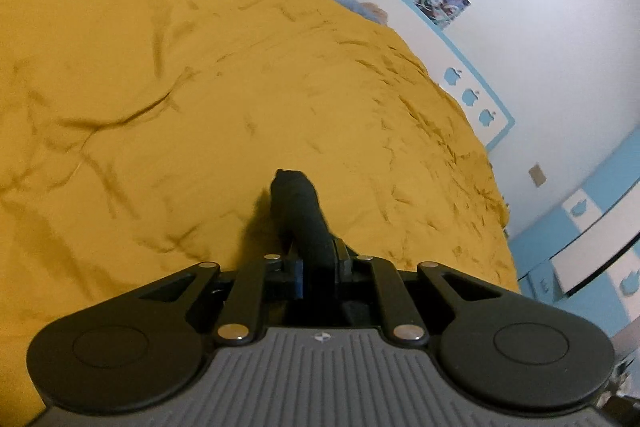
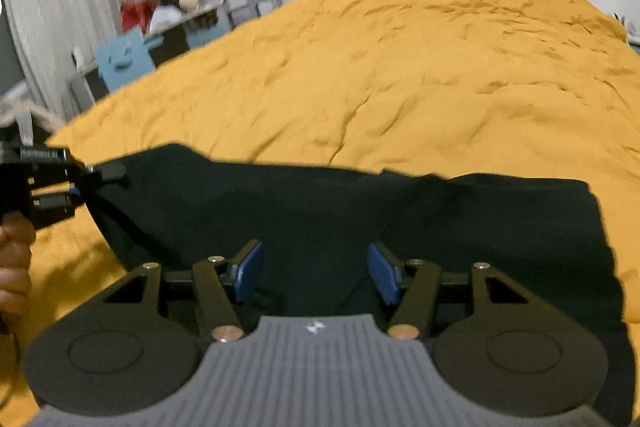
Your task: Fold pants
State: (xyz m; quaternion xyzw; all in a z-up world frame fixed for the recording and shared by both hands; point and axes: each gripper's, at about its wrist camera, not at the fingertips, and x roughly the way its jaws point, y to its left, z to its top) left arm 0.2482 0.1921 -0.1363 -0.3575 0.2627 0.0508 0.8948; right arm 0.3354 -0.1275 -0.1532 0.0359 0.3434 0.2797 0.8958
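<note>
- Currently the pants (image 2: pixel 360 227), dark and nearly black, lie spread across the near edge of the bed (image 2: pixel 400 67), on its mustard cover, running from the near left side toward the near right corner.
- My left gripper (image 1: pixel 316 227) is clamped on a bunched tip of the dark fabric; in its own view a roll of cloth sticks out past the closed jaws. The right wrist view shows the same gripper at the left end of the garment, with that end drawn taut toward it.
- My right gripper (image 2: pixel 316 275) has its blue pads (image 2: pixel 250 271) well apart, with dark cloth showing between and under them. They do not press on it, so this side holds nothing.
- Judgement: I am setting up a fold, one end pinched, the other not yet taken.
- Risk: the left pinch looks small, a bunch rather than a flat hem. A hard pull could slip it free.
- Risk: if I close the right jaws here I may catch only the top layer, or the bed cover as well, since dark cloth hides the layers.
- Risk: lifting one end alone would drag the pants off the near edge and skew the fold line.
- Both views are blurred, so I cannot tell seams or waistband.
</note>
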